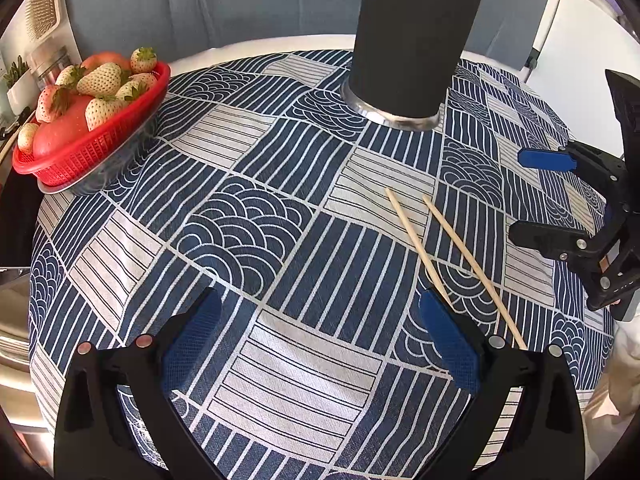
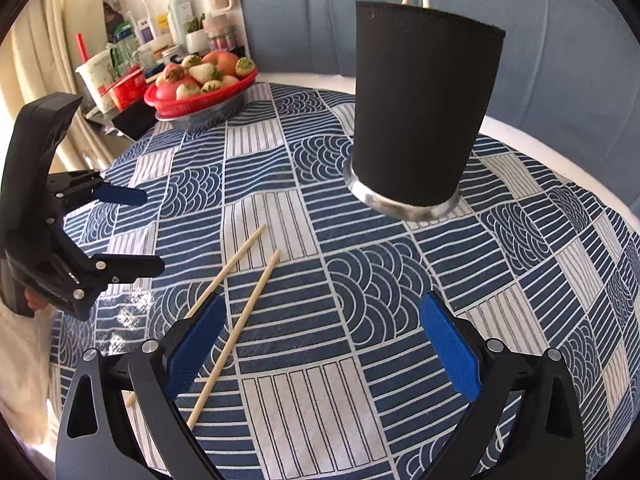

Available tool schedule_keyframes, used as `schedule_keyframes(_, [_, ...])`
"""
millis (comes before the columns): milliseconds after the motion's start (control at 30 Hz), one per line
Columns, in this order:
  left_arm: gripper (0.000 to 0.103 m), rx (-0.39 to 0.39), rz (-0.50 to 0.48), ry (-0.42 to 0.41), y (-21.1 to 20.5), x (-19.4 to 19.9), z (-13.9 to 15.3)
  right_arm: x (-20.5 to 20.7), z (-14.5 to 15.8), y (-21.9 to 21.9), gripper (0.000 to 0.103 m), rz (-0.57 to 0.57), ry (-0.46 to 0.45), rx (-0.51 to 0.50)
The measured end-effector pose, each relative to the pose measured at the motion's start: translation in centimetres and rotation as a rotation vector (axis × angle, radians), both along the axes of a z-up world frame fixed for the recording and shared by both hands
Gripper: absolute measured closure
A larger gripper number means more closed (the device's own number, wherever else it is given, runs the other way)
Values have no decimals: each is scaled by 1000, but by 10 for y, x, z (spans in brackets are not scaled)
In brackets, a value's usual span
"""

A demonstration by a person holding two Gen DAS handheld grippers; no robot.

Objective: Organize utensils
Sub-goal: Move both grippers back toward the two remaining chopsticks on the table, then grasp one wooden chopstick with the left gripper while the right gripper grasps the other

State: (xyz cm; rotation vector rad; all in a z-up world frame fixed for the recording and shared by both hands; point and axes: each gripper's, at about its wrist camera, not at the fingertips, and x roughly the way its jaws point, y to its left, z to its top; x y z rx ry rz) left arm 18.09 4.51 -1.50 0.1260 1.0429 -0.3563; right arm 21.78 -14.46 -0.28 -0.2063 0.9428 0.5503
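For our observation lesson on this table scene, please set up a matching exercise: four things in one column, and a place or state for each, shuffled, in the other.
Column one:
1. chopsticks
2. black holder
3. red basket
4. left gripper

Column two:
A. standing upright on a metal base
B. open and holding nothing
C. lying flat on the patterned cloth
D. filled with fruit at the table's edge

Pairs: 1-C, 2-A, 3-D, 4-B
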Motion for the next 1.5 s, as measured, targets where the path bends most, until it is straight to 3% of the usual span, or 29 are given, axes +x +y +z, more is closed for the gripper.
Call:
schedule_keyframes(267, [6, 24, -83, 29, -21, -20, -6, 1, -18, 15, 10, 28, 91, -44])
schedule_keyframes(500, [6, 86, -162, 36, -49, -35, -16, 10, -27, 23, 10, 0, 113, -115])
schedule_keyframes(767, [4, 97, -128, 12, -48, -36, -20, 10, -29, 21, 7, 8, 107, -117])
schedule_keyframes(1000, [4, 110, -105, 67, -50, -29, -20, 10, -28, 21, 6, 11, 106, -116])
schedule_keyframes(1167, [5, 96, -76, 32, -49, -32, -20, 8, -29, 19, 8, 19, 103, -118])
schedule_keyframes(1233, [12, 92, -91, 29, -45, -33, -18, 8, -26, 14, 14, 37, 111, -122])
schedule_keyframes(1267, [27, 88, -92, 26, -40, -32, -14, 8, -23, 9, 29, 37, 107, -121])
schedule_keyframes(1300, [62, 81, -65, 20, -32, -27, -9, 10, -19, 4, 42, 39, 106, -118])
schedule_keyframes(1333, [83, 69, -27, 24, -20, -23, -6, 12, -16, -3, 75, 38, 111, -119])
schedule_keyframes(1367, [97, 24, -3, 50, -7, -19, -6, 15, -16, -11, 94, 40, 125, -110])
schedule_keyframes(1433, [98, -93, 24, 90, 14, -16, -8, 19, -16, -26, 98, 42, 153, -76])
schedule_keyframes(1500, [98, -145, 38, 87, 20, -19, -10, 18, -16, -37, 99, 33, 148, -86])
